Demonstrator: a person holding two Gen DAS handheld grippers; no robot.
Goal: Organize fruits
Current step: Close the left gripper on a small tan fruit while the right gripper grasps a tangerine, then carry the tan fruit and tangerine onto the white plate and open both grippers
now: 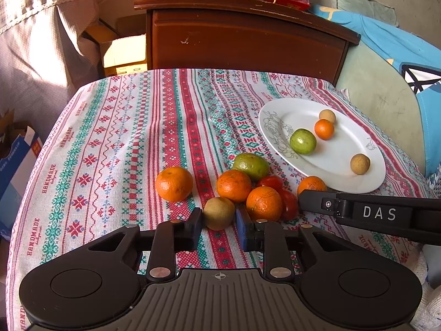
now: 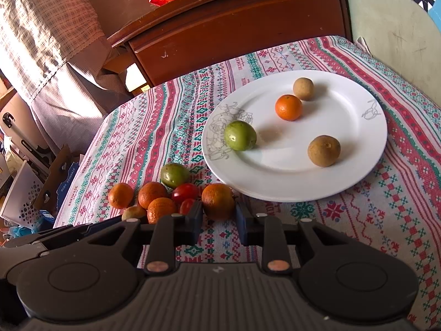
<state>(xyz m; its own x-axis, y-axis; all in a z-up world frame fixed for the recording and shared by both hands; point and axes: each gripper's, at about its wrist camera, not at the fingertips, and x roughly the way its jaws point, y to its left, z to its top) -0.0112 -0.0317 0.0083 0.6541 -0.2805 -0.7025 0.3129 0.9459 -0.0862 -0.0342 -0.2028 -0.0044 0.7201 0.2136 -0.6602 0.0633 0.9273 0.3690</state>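
The left tongs (image 1: 219,218) are sitting around a small brown fruit (image 1: 219,213) on the table (image 1: 110,143). Their two fingers are touching it on both sides, so they are gripping it.

The right tongs (image 2: 219,215) are sitting around an orange (image 2: 217,200) in the same way, pressing it from both sides.

Beyond the left tongs, at 12 o'clock, more loose fruit is lying close together: three oranges (image 1: 233,185), a green fruit (image 1: 250,166) and two small tomatoes (image 1: 270,182). One more orange (image 1: 174,183) is sitting a little apart, at 11 o'clock.

A white plate (image 2: 344,176) is resting on the striped cloth at 1 o'clock from the right tongs. It is holding a green fruit (image 2: 239,135), a small orange (image 2: 288,107) and two brown fruits (image 2: 323,151).

A brown wooden cabinet (image 1: 242,44) is standing behind the table.
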